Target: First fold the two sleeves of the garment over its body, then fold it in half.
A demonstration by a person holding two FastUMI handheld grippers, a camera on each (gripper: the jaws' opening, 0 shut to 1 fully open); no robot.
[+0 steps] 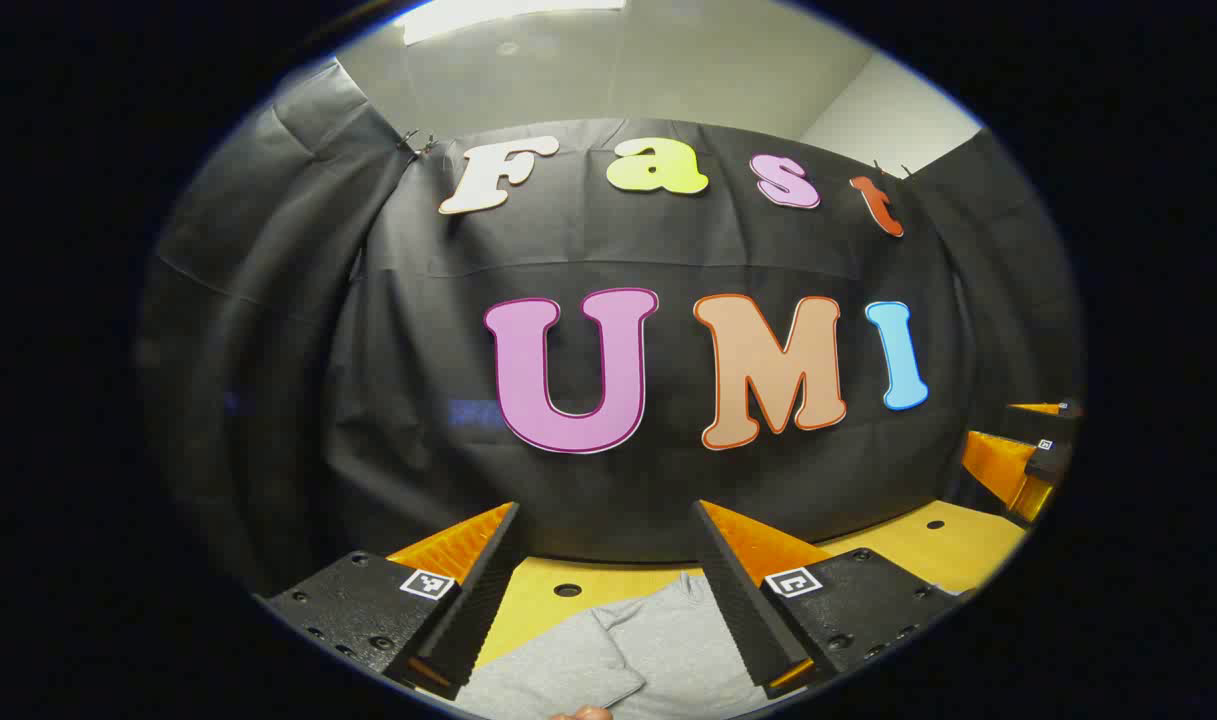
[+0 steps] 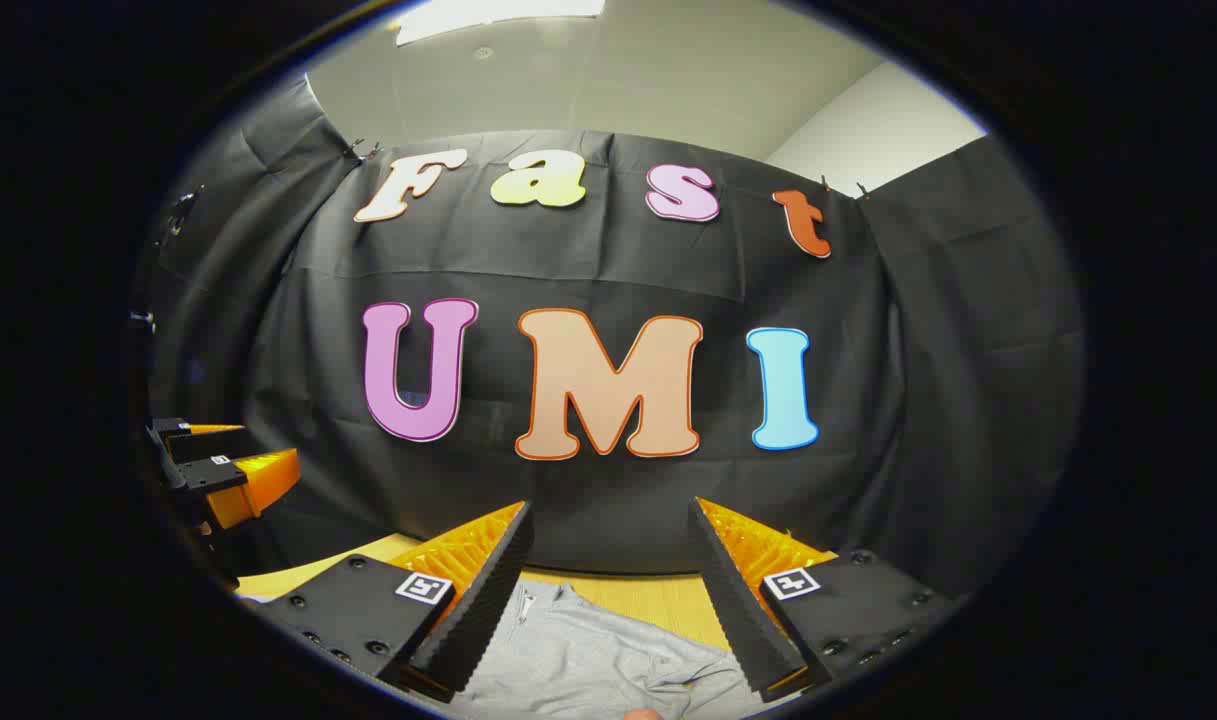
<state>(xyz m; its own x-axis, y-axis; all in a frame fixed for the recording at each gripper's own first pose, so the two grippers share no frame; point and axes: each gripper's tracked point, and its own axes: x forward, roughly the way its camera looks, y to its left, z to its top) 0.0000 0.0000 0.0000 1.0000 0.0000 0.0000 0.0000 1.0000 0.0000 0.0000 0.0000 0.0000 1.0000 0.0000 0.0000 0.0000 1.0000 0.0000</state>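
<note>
Both the left hand-held gripper and right hand-held gripper are hovering with fingers apart above the grey sweatshirt lying on the yellow counter.

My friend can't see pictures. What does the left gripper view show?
A grey garment lies on a yellow table below the open left gripper, whose two black fingers hold nothing. The right gripper shows far right, before a black cloth wall.
</note>
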